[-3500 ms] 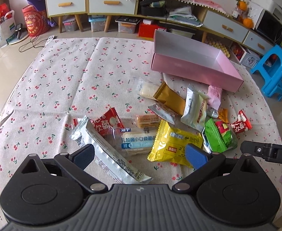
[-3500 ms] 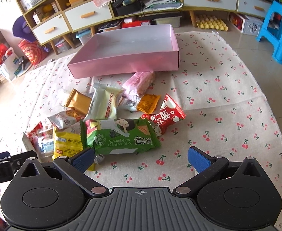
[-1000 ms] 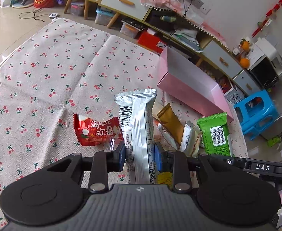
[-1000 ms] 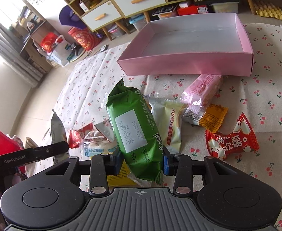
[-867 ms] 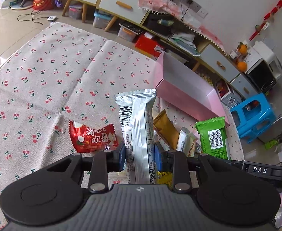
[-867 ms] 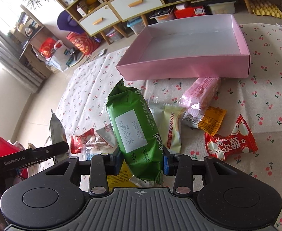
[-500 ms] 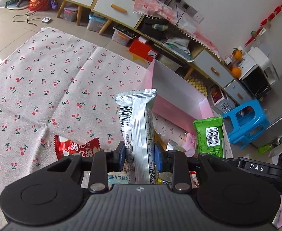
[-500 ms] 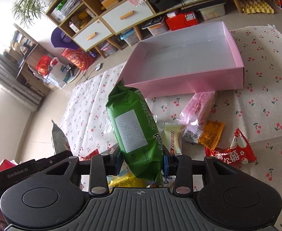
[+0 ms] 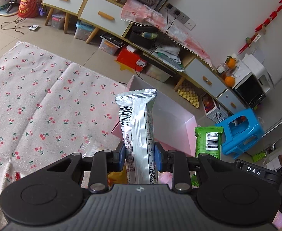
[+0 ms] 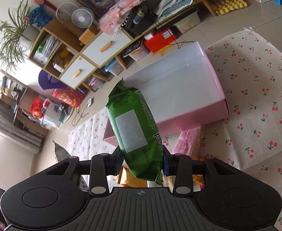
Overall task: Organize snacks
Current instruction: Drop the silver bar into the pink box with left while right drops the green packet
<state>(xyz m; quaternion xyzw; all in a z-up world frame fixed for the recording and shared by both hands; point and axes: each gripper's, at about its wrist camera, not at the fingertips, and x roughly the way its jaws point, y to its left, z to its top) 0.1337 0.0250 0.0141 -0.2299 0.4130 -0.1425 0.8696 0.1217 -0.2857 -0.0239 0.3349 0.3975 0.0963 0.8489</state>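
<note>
My left gripper [image 9: 140,156] is pinched on a silver snack packet [image 9: 136,123], blue pads pressing its two long sides, and the packet stands upright out ahead of the fingers with its barcode facing me. Beyond its top edge lies the pink box [image 9: 171,115], open side up, its pale inside bare as far as I can see past the packet. To the right of my left fingers the green snack pack [image 9: 208,141] sticks up as well (its barcode end is uppermost), carried by my other gripper, whose black body marked DAS shows at the right edge.

My right gripper [image 10: 143,162] is clamped on that green snack pack [image 10: 135,132], which leans a little to the left above the fingers, a white date label facing me. Ahead of it and slightly right sits the pink box [image 10: 196,119] on the cherry-print cloth [image 10: 256,100]. Just beneath and right of my right fingers a pink snack packet [image 10: 189,142] lies on the cloth near the box's front wall; an orange-yellow wrapper [image 10: 126,176] peeks out below the fingers, mostly hidden. To the left, the silver packet's corner [image 10: 59,152] shows above my left gripper.
</note>
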